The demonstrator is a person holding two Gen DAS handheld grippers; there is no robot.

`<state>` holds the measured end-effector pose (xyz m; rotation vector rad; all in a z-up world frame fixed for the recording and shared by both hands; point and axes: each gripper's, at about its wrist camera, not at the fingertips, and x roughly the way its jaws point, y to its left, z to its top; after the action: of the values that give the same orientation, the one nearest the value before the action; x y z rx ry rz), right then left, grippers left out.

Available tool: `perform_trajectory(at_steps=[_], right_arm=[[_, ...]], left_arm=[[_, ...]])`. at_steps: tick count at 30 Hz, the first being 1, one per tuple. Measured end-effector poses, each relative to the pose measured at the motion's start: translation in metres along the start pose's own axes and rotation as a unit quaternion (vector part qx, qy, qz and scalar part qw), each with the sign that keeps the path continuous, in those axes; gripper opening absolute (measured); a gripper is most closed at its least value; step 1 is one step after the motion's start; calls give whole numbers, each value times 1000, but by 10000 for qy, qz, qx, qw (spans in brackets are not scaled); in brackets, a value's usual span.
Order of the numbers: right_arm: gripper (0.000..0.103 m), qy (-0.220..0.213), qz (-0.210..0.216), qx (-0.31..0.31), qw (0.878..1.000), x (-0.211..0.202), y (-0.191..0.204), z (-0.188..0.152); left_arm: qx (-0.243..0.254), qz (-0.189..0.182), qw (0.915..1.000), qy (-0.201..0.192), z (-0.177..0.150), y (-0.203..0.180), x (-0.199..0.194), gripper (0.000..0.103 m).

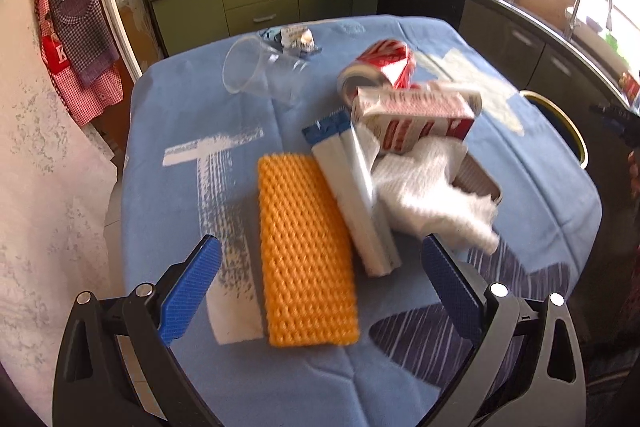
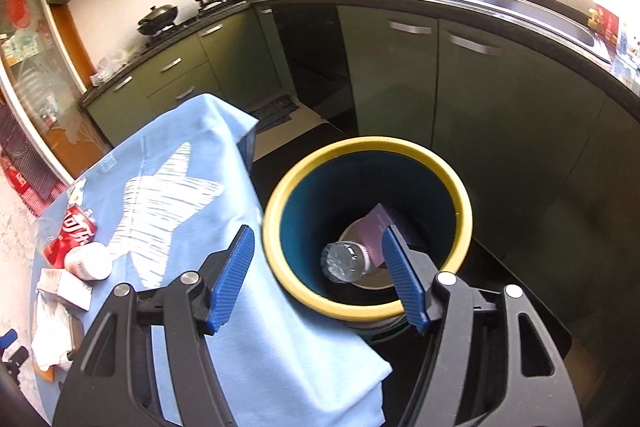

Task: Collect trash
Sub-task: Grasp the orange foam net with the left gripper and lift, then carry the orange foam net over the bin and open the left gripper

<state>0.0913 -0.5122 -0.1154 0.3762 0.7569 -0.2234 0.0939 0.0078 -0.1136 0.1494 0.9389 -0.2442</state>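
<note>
Trash lies on the blue-clothed table [image 1: 192,187]: an orange foam net [image 1: 306,251], a white and blue wrapper [image 1: 352,199], a crumpled white tissue [image 1: 432,195], a red and white carton [image 1: 416,115], a crushed red can [image 1: 380,67], a clear plastic cup [image 1: 256,69]. My left gripper [image 1: 320,287] is open and empty, just above the near end of the foam net. My right gripper [image 2: 320,273] is open and empty above the yellow-rimmed bin [image 2: 460,195]. The bin holds a clear plastic bottle [image 2: 346,261] and a purple box [image 2: 378,227].
A small crumpled wrapper [image 1: 298,37] lies at the table's far edge. Green kitchen cabinets [image 2: 400,75] and a sink counter [image 2: 520,7] stand behind the bin. The can [image 2: 70,235] and carton [image 2: 66,285] also show in the right wrist view. An apron [image 1: 76,39] hangs at left.
</note>
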Motion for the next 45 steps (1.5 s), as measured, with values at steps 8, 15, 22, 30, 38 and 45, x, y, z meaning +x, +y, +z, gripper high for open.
perform_trajectory(at_steps=[8, 15, 22, 30, 38, 45], right_arm=[[63, 50, 105, -66, 9999, -2, 8, -5], [63, 126, 130, -54, 9998, 3, 8, -8], [63, 204, 217, -104, 9995, 10, 11, -10], [63, 236, 237, -57, 9994, 12, 7, -11], [63, 220, 323, -65, 9992, 11, 9, -12], [63, 173, 391, -45, 9991, 6, 11, -11]], left_arm=[[358, 288, 9974, 561, -12, 9, 29, 93], [379, 233, 9953, 863, -8, 15, 45, 84], [635, 409, 9923, 978, 3, 3, 61, 81], [332, 125, 9945, 983, 18, 11, 71, 58], [26, 45, 9967, 812, 17, 20, 55, 27], [-324, 139, 9984, 433, 4, 32, 14, 24]])
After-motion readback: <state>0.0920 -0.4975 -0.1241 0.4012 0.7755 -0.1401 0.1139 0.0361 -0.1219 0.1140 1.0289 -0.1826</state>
